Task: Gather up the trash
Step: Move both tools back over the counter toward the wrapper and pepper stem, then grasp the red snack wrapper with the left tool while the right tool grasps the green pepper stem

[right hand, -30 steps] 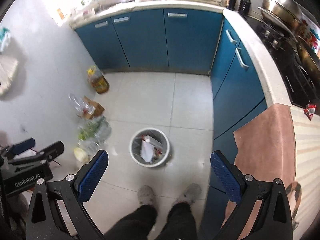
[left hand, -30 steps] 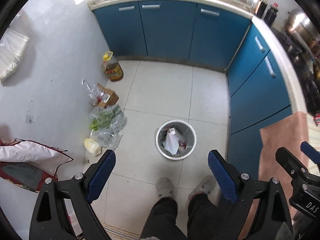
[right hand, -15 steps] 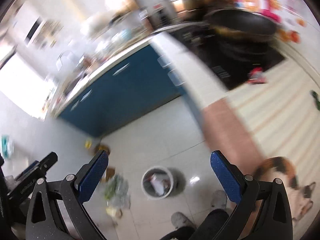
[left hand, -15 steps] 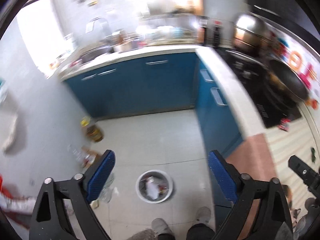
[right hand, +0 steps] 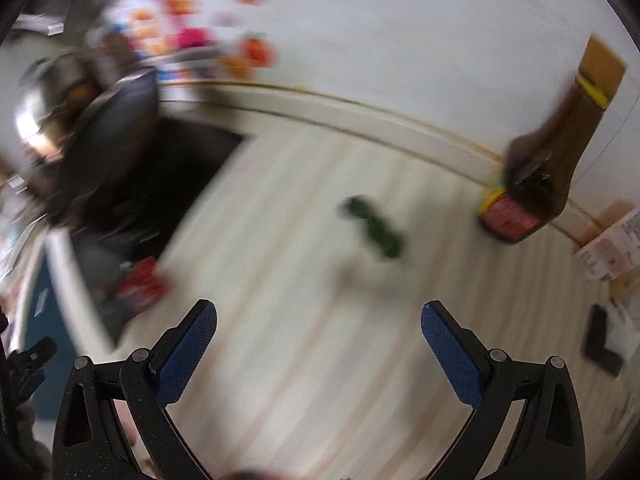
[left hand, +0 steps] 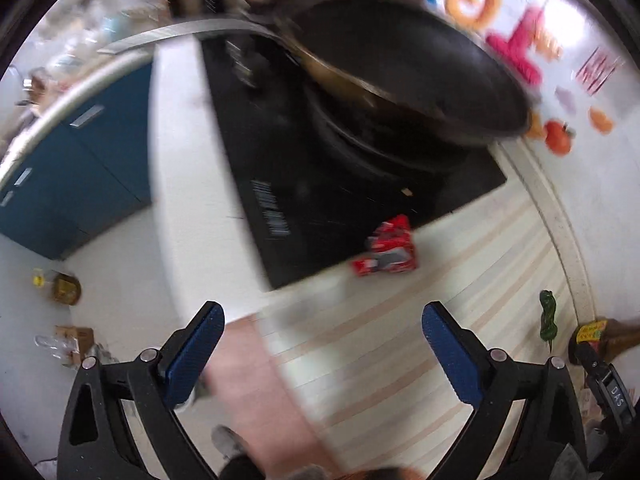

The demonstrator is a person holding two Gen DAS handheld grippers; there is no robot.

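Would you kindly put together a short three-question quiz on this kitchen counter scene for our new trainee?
1. True or false: the left gripper is shut on the red wrapper.
2. Multiple choice: the red wrapper lies (A) inside the wok, (B) at the near edge of the black cooktop, where it meets the striped counter mat, (C) on the floor.
3. Fill in: between the red wrapper and the brown sauce bottle, the mat holds a dark ____ scrap.

Key: 1 false, both grippers (right) are open and empty. 2 B. 3 green.
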